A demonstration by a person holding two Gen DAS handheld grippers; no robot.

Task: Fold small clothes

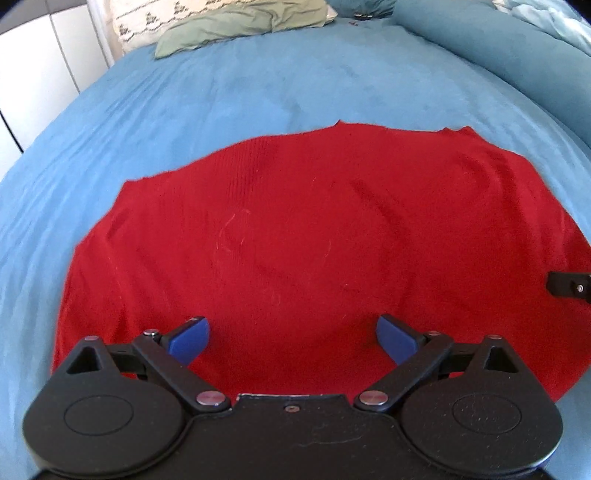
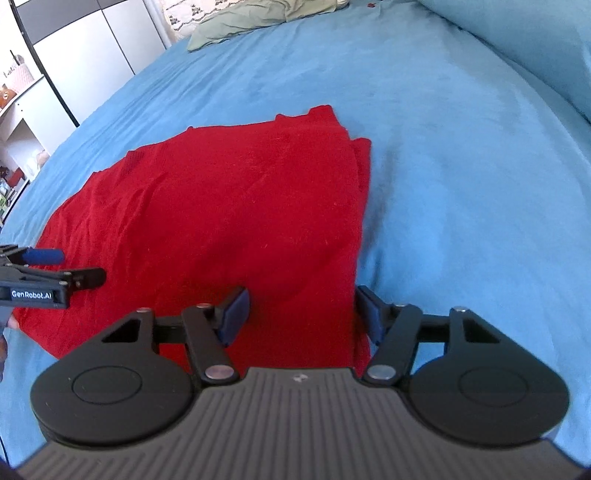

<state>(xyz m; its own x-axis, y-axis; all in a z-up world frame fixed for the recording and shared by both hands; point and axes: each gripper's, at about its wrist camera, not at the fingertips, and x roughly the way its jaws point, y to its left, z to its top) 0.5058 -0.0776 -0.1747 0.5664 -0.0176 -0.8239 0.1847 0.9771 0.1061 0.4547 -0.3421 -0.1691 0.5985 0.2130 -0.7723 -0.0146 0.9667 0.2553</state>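
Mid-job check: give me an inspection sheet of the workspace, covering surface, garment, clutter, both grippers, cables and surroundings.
Surface: blue bedspread, lightly rippled.
Job's things: red knit garment spread flat; its right edge shows stacked layers, so it looks partly folded.
Clutter: green cloth and patterned pillow at the far end of the bed; blue duvet bunched at far right.
Grippers: left gripper open, over the garment's near edge; right gripper open, its fingers either side of the garment's right edge. Neither holds fabric.
Cables: nothing seen.
Surroundings: white wardrobe doors and shelving on the left.
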